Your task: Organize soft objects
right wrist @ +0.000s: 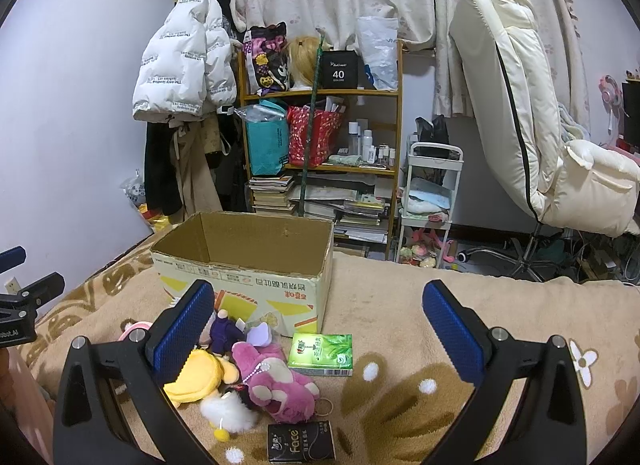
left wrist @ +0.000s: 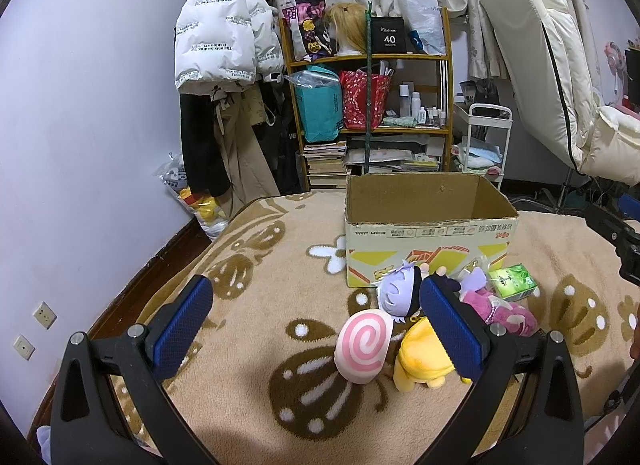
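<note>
The soft toys sit in one cluster on the blanket [left wrist: 260, 305], right against the front wall of the cardboard box [left wrist: 428, 225]. Counting them off: one pink swirl cushion [left wrist: 363, 345], one yellow plush [left wrist: 420, 361], one purple-haired doll [left wrist: 398, 291], one pink plush [right wrist: 276, 381] and one white fluffy toy [right wrist: 226, 411] — five soft things, touching or overlapping. Beside them lie two tissue packs: one green tissue pack [right wrist: 322, 353] just to the right of the pink plush, one black tissue pack [right wrist: 301, 441] at the near edge of the blanket. The box stands upright, open at the top, and nothing shows inside it.

Left gripper [left wrist: 316, 325] hangs over the blanket with jaws spread wide, holding nothing; its right finger crosses in front of the doll and the yellow plush, contact unclear. Right gripper [right wrist: 318, 329] is equally wide apart, empty, with the toy cluster near its left finger.

Behind stand one shelf [right wrist: 320, 129] and one white chair [right wrist: 520, 105].
</note>
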A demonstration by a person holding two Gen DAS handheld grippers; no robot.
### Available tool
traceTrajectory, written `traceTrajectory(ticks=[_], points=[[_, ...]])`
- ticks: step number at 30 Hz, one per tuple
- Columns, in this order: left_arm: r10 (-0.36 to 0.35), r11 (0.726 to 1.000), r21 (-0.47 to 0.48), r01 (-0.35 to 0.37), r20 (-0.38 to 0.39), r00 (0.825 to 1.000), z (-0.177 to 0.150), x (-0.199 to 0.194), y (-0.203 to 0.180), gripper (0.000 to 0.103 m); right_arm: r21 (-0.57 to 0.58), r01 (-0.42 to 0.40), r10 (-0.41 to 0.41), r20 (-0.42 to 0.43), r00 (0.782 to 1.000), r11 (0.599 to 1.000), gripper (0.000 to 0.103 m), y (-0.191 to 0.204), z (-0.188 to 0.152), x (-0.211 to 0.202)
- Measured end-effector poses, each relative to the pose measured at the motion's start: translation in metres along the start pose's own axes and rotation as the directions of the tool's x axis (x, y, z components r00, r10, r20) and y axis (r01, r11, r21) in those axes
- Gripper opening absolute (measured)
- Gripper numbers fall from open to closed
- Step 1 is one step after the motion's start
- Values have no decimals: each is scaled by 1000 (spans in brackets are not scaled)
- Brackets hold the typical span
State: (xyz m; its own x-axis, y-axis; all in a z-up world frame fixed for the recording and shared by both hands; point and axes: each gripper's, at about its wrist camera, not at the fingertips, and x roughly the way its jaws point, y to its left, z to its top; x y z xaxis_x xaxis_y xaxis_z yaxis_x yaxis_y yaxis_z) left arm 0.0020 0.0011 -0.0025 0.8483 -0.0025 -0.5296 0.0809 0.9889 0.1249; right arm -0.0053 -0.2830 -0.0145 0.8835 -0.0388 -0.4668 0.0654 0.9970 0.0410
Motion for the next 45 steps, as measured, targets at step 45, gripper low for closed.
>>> traceTrajectory(ticks=[45], points=[[-45,999,-34,41,-154,987,-1,37,5,102,6,-15,16,-132,991,1000,103,3,-7,30]])
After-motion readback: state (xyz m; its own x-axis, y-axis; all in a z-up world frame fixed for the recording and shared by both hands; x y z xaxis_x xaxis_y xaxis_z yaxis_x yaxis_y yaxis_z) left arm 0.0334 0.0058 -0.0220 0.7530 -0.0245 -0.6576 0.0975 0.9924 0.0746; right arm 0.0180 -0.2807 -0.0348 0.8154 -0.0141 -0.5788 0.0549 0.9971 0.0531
